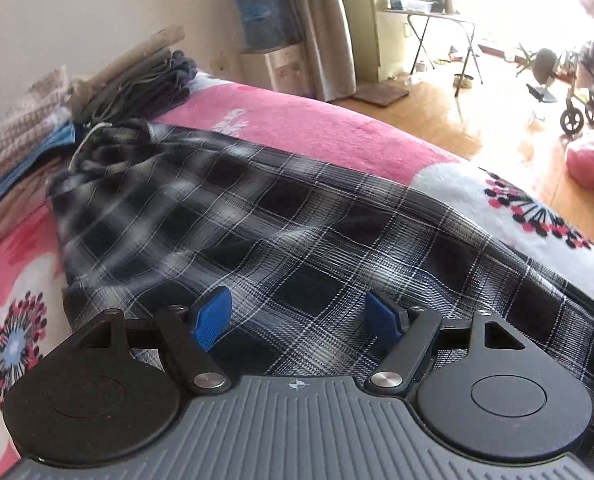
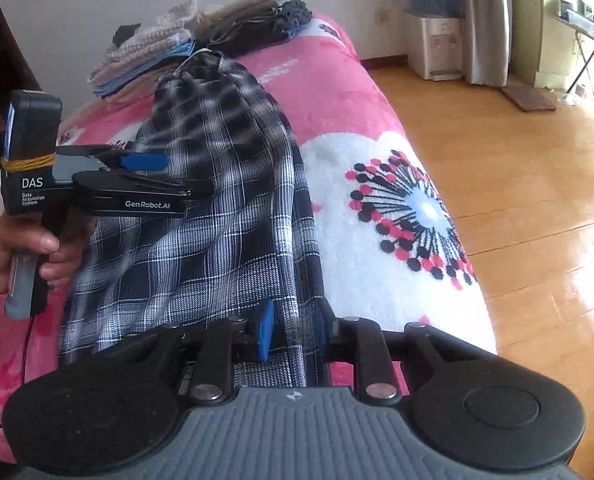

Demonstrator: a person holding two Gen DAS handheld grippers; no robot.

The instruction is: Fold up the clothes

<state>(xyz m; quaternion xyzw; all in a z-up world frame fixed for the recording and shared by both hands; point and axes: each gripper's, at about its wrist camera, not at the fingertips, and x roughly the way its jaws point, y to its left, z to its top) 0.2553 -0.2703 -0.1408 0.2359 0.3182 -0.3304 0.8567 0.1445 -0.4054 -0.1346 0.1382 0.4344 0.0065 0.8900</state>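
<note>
A black-and-white plaid garment (image 1: 257, 220) lies lengthwise on the pink flowered blanket (image 1: 317, 128), its drawstring waist at the far end. My left gripper (image 1: 297, 320) hovers over the near part of the cloth, its blue pads wide apart with nothing pinched; it stands open. The right wrist view shows the left gripper (image 2: 145, 162) from the side, held by a hand above the garment (image 2: 217, 200). My right gripper (image 2: 293, 328) sits at the garment's near right edge. A folded strip of plaid runs between its pads, which stand slightly apart and do not squeeze it.
Stacks of folded clothes (image 2: 157, 52) sit at the far end of the bed by the wall, also visible as folded clothes (image 1: 29, 148) in the left wrist view. To the right the bed edge drops to a wooden floor (image 2: 517, 160). A water dispenser (image 2: 437, 40), curtain, folding table (image 1: 437, 16) and wheelchair (image 1: 589, 92) stand beyond.
</note>
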